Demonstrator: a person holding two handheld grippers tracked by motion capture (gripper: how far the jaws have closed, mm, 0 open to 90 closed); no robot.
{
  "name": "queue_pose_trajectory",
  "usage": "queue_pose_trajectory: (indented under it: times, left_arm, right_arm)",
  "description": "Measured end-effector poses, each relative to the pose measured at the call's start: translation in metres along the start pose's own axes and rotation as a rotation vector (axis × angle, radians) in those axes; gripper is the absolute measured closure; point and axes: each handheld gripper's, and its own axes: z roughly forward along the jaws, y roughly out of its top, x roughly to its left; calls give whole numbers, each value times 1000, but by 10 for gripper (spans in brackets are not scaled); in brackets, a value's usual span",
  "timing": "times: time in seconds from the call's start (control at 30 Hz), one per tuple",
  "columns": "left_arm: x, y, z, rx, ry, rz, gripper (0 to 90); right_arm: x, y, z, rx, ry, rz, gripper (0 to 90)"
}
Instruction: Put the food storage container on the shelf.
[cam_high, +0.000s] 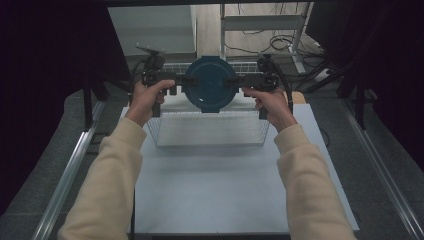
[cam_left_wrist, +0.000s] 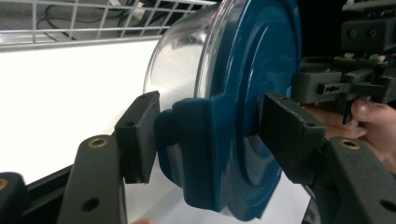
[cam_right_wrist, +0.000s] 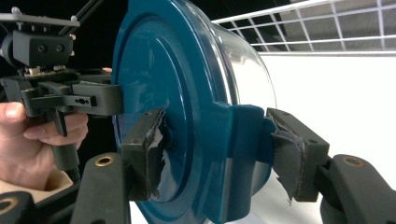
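Observation:
A round container (cam_high: 210, 84) with a dark teal lid and a clear body hangs on its side above the wire basket (cam_high: 210, 131), lid facing the person. My left gripper (cam_high: 181, 80) is shut on the lid's left clip tab, my right gripper (cam_high: 235, 81) on the right one. In the left gripper view the pads (cam_left_wrist: 140, 135) press on the teal tab of the container (cam_left_wrist: 243, 70), one on each side, with the left gripper (cam_left_wrist: 215, 135) around it. The right gripper view has the right gripper (cam_right_wrist: 219, 149) with torn pads (cam_right_wrist: 294, 154) clamped on the container (cam_right_wrist: 163, 70).
The white wire basket stands at the far half of a pale table (cam_high: 220, 190). Metal rails (cam_high: 70, 170) run along both sides. Cables and a metal frame (cam_high: 280, 30) lie on the floor beyond. Dark curtains flank the table.

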Motion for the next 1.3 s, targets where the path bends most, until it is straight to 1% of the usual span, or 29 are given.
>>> queue_pose_trajectory:
  times: [0.03, 0.07, 0.13, 0.23, 0.27, 0.37, 0.4, 0.47, 0.5, 0.57, 0.6, 0.63, 0.67, 0.7, 0.73, 0.8, 0.83, 0.9, 0.93, 0.97, 1.0, 1.03, 1.1, 1.17, 1.2, 1.23, 1.27, 1.3]
  left_arm:
    - [5, 2, 3, 2, -12, -31, 391]
    - [11, 4, 5, 11, -18, -56, 389]
    - [20, 6, 12, 8, -35, -109, 376]
    - [30, 5, 21, 0, -55, -155, 354]
    - [32, 5, 23, 1, -62, -164, 346]
    - [36, 3, 27, -6, -72, -175, 325]
    - [36, 2, 27, -15, -74, -170, 318]
    - [33, 1, 28, -25, -58, -152, 303]
    - [30, 0, 26, -32, -39, -133, 277]
    - [23, -3, 18, -55, 24, -80, 181]
    - [18, -6, 12, -70, 57, -50, 164]
    - [14, -12, 4, -92, 79, -21, 155]
    - [9, -19, -4, -105, 95, 9, 157]
    - [5, -29, -11, -109, 94, 37, 157]
    - [0, -40, -18, -110, 96, 64, 157]
    - [-8, -66, -31, -113, 115, 127, 154]
    - [-11, -81, -36, -113, 127, 153, 156]
    - [-16, -109, -43, -100, 142, 189, 155]
    - [-17, -122, -45, -88, 145, 196, 156]
    - [-17, -135, -46, -81, 140, 197, 155]
    - [-16, -148, -48, -81, 130, 191, 155]
    - [-16, -161, -48, -69, 124, 186, 156]
    - [-16, -186, -48, -57, 135, 195, 155]
    - [-15, -208, -46, -41, 134, 209, 155]
    - [-15, -217, -45, -35, 138, 214, 156]
    - [-14, -223, -43, -24, 147, 221, 156]
    - [-13, -226, -41, 0, 157, 229, 157]
    - [-13, -227, -39, 12, 171, 236, 154]
  right_arm:
    - [-3, 3, 2, 4, 3, 40, 390]
    - [-6, 5, 4, 5, 1, 67, 382]
    - [-11, 7, 9, 21, -6, 98, 358]
    - [-21, 7, 14, 12, -6, 172, 342]
    - [-23, 7, 14, 7, -5, 189, 340]
    - [-26, 5, 15, -8, -3, 204, 336]
    - [-26, 4, 15, -11, -6, 204, 328]
    - [-24, 2, 15, -20, -13, 193, 311]
    - [-22, 2, 15, -28, -29, 180, 284]
    - [-15, 0, 10, -43, -81, 142, 210]
    - [-11, -2, 5, -55, -105, 109, 195]
    - [-2, -13, -8, -107, -125, 46, 182]
    - [2, -21, -16, -121, -122, 9, 181]
    - [2, -21, -16, -121, -122, 9, 181]
    - [6, -30, -23, -128, -119, -28, 177]
    - [11, -54, -37, -140, -123, -110, 176]
    - [13, -66, -43, -136, -127, -148, 176]
    - [14, -93, -56, -129, -127, -208, 176]
    - [13, -106, -61, -126, -139, -236, 176]
    - [11, -119, -66, -131, -149, -267, 176]
    - [10, -131, -70, -126, -157, -286, 176]
    - [9, -143, -74, -128, -171, -309, 176]
    - [6, -165, -80, -116, -200, -345, 176]
    - [3, -186, -83, -92, -232, -382, 176]
    - [0, -202, -84, -62, -251, -407, 175]
    - [0, -202, -84, -62, -251, -407, 175]
    - [0, -208, -84, -59, -252, -413, 175]
    - [-1, -211, -84, -62, -248, -413, 175]
